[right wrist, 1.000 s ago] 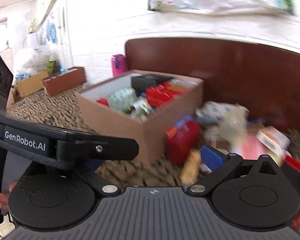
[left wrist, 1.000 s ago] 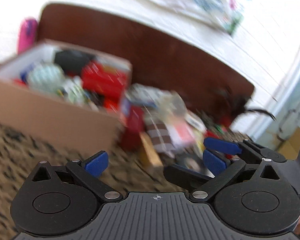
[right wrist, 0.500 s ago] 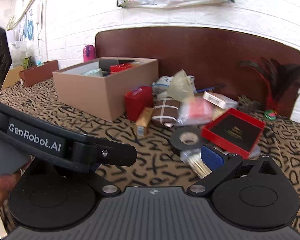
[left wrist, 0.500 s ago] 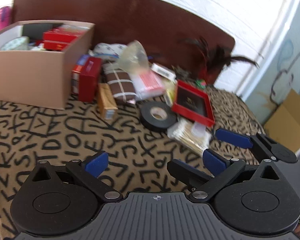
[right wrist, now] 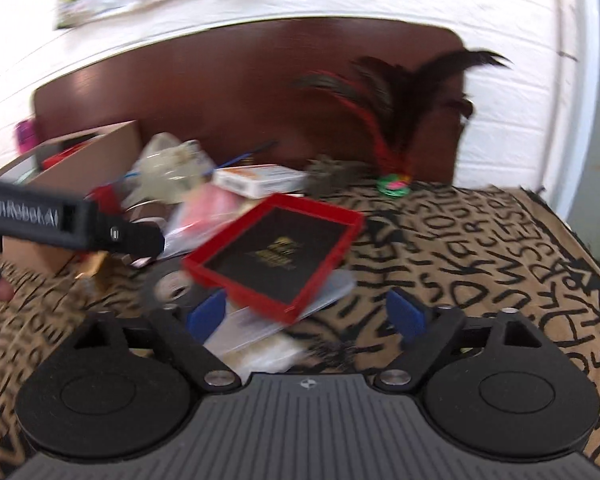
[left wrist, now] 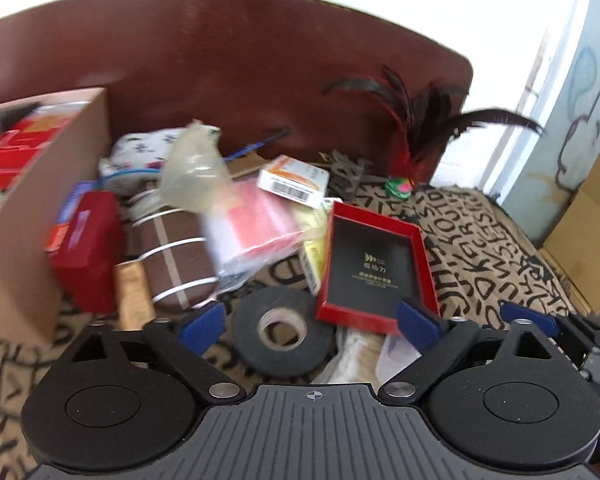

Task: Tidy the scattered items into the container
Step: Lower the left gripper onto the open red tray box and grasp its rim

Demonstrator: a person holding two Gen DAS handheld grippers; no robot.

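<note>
At far left the box (left wrist: 40, 208) sits on the lettered cloth (left wrist: 480, 240), already holding red packs. Just beside its right wall stands a red case (left wrist: 86, 248), with a tan stick (left wrist: 134, 296) and a brown striped pouch (left wrist: 172, 256) next to it. A crumpled clear bag (left wrist: 196, 172) and a pink packet (left wrist: 256, 224) lie over the pile, and a white barcode carton (left wrist: 294, 180) rests behind them.

The left gripper (left wrist: 310, 320) is spread wide and grasps nothing; the tape roll (left wrist: 282, 330) lies on the cloth between its 2 blue pads (left wrist: 202, 322).

To the right, the red tray (left wrist: 376, 268) leans on clear packets. A feather toy (left wrist: 404, 148) stands against the headboard (left wrist: 260, 60).

The right gripper (right wrist: 306, 314) is also released, its jaws wide, with the near corner of the red tray between them but untouched.
</note>
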